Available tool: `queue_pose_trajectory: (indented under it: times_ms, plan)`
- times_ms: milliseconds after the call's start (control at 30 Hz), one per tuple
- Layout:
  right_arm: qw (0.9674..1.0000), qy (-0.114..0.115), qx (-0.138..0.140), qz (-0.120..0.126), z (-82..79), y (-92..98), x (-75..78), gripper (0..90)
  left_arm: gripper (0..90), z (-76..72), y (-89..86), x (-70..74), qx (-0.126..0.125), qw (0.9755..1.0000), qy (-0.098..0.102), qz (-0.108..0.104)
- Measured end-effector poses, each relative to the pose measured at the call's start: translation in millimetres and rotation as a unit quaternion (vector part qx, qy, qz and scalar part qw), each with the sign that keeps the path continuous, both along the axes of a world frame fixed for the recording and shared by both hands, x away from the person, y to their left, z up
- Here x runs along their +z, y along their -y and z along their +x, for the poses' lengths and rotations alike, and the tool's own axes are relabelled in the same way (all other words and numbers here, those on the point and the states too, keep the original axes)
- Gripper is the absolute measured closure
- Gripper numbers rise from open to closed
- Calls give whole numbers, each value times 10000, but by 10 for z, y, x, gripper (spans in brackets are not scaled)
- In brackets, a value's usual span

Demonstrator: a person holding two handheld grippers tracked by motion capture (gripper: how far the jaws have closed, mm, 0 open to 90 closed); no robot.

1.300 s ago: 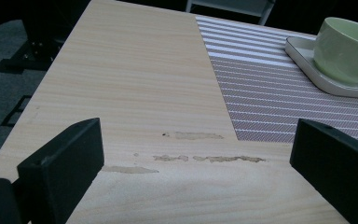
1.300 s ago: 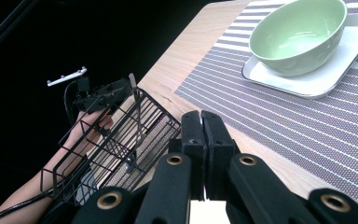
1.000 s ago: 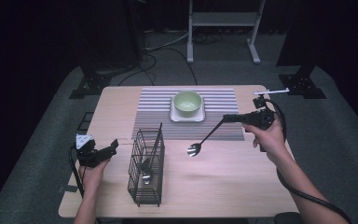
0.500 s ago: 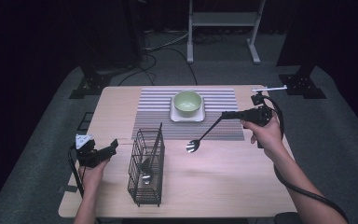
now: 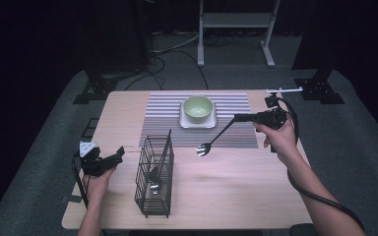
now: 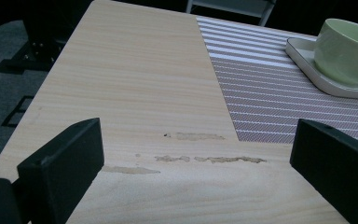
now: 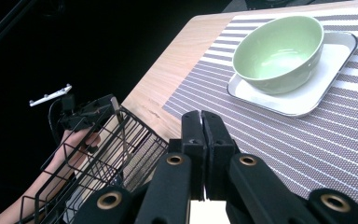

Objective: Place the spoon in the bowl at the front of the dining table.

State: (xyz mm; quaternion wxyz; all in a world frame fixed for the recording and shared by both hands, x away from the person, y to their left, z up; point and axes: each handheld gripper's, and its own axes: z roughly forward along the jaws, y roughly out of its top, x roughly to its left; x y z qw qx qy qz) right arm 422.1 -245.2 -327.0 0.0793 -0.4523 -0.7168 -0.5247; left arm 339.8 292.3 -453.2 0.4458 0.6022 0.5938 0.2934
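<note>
No readable text, label, brand, number or sign appears anywhere in these views, on the worktop or on anything standing on it.

Bowl on plate on mat; wire caddy nearer, apparently holding cutlery.

bowl cut off at the frame's right edge, wire basket cropped below — its contents unclear
</note>
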Motion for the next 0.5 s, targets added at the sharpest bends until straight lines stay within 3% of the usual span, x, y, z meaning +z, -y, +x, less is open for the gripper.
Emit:
queue_pose_trajectory:
  times_ms: [500]
  plan:
    - [9999, 0, -120, -14, 120, -21, -6, 887, 16, 0, 1, 1, 0, 10000, -1, -14]
